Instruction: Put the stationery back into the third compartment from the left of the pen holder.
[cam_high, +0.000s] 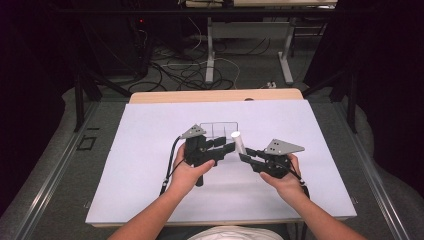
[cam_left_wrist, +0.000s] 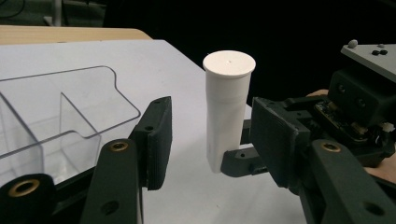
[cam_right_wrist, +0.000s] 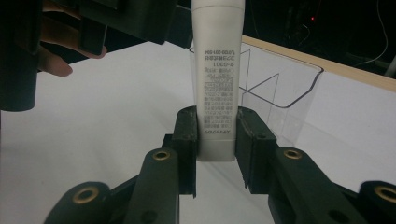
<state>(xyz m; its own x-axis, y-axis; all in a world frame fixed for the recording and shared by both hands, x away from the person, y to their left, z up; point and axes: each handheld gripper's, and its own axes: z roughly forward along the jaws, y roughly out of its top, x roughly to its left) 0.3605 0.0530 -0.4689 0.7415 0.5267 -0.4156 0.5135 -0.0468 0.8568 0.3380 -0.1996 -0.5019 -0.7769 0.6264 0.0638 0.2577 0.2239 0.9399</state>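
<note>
1. The left gripper (cam_high: 227, 145) sits left of centre on the white table (cam_high: 150, 150), held in the person's left hand (cam_high: 186, 172); its jaws stand apart on either side of the white tube (cam_left_wrist: 227, 107) without pressing it.
2. Just beyond it, on the far side, stands a clear plastic box (cam_high: 219, 129) with an inner divider, resting on the table.
3. The white tube is at the table's centre, upright and slightly tilted, cap end up, printed text upside down.
4. The right gripper (cam_right_wrist: 216, 140), in the right hand (cam_high: 286, 181), is clenched on the tube's lower end, pads pressed against both sides.
</note>
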